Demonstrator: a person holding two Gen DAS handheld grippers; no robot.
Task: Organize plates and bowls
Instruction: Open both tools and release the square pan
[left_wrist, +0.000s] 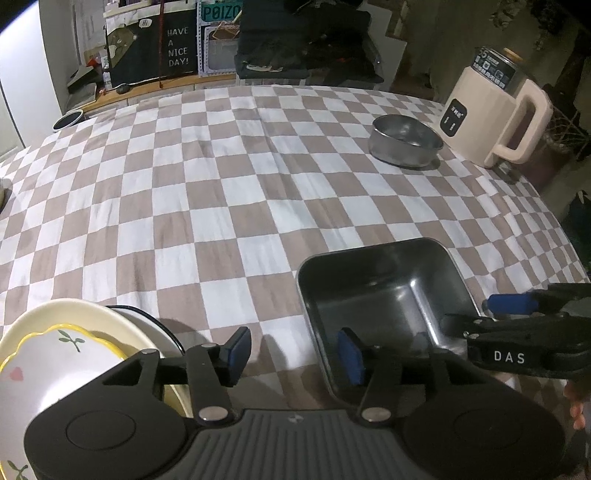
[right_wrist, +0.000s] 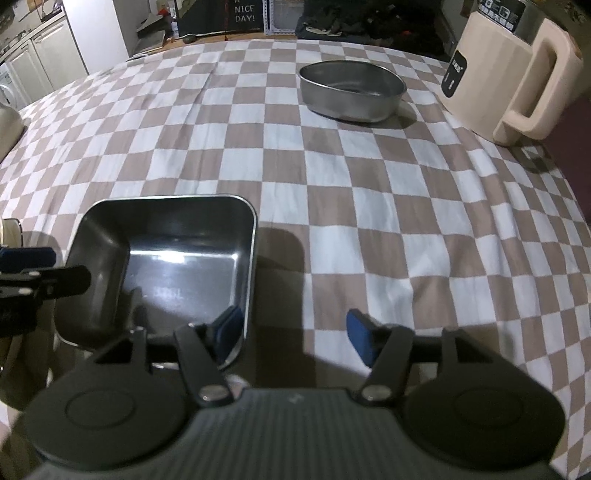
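While both hand-held grippers (left_wrist: 293, 356) (right_wrist: 295, 338) gape, the square tray (right_wrist: 166, 236) sits empty; round bowl (right_wrist: 351, 90) likewise

Both wrist views are dim and slightly grainy, with a cool cast; strong fisheye distortion bows the checkered tablecloth (left_wrist: 229, 192) into a dome and bends the room's lines at the frame edges. Light falls from above and behind the cameras, so that dark, soft-edged shadows lie on the cloth just ahead of the left gripper (left_wrist: 293, 356) and the right gripper (right_wrist: 295, 334), and a white glare streak marks the floor of the square metal tray (right_wrist: 173, 258). The nearest gripper housings and the far background are soft, and the background stays murky.
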